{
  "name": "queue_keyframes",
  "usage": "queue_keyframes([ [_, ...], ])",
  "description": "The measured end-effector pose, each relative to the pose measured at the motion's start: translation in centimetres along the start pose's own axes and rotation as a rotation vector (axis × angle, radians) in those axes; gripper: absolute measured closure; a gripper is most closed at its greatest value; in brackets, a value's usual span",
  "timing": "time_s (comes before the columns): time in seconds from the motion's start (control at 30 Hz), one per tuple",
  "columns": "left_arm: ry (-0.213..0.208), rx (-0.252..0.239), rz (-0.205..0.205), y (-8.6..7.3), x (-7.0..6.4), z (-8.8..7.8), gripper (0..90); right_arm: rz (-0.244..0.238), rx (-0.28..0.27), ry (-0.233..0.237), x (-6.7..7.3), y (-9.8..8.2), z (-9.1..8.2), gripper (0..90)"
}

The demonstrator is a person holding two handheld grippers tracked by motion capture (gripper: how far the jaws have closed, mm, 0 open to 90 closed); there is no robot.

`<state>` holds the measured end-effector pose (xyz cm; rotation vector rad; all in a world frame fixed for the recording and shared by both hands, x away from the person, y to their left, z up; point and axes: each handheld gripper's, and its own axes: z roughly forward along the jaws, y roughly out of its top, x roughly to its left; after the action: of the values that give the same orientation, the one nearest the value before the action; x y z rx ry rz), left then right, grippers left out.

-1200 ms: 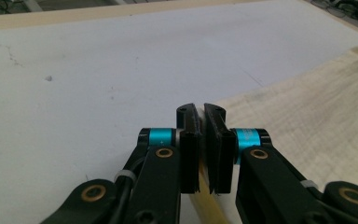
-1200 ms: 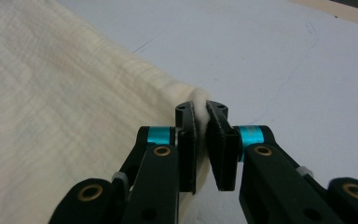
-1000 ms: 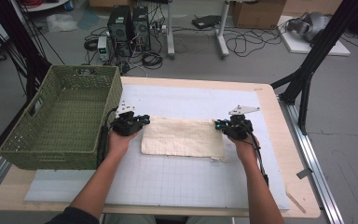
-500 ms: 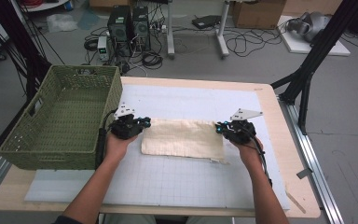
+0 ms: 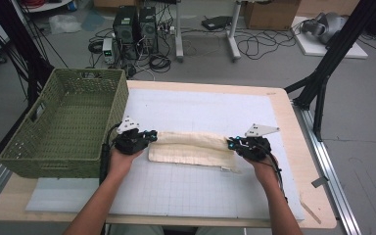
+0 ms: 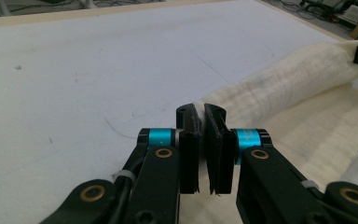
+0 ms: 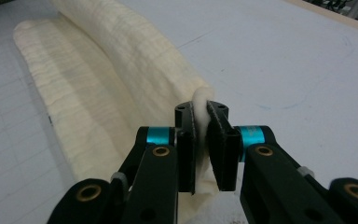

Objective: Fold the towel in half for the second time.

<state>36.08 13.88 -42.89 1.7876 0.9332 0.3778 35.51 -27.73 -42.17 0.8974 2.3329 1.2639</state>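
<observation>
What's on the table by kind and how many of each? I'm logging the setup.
Cream towel: 1
Green woven basket: 1
White grid mat: 1
Handheld grippers, left gripper and right gripper, both clamped on the towel's ends: 2
Total: 5

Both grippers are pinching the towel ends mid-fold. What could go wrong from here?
The right gripper bites only a thin bunched corner of the towel, so it could slip out. The left gripper grips just as close to the edge. Uneven pulling may leave the lifted edge crooked over the flat layer.
</observation>
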Motion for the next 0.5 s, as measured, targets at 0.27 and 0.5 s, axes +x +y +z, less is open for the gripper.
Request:
queue_keyframes([
  [0.27,-0.018,0.008,0.018,-0.6,-0.7,-0.6,83.9,0.011,-0.008,0.021,0.7,-1.5,-0.5,82.3],
  [0.5,-0.024,0.024,0.022,-1.3,-1.0,-0.8,83.7,0.005,-0.012,0.032,1.0,-1.9,-0.6,82.3],
])
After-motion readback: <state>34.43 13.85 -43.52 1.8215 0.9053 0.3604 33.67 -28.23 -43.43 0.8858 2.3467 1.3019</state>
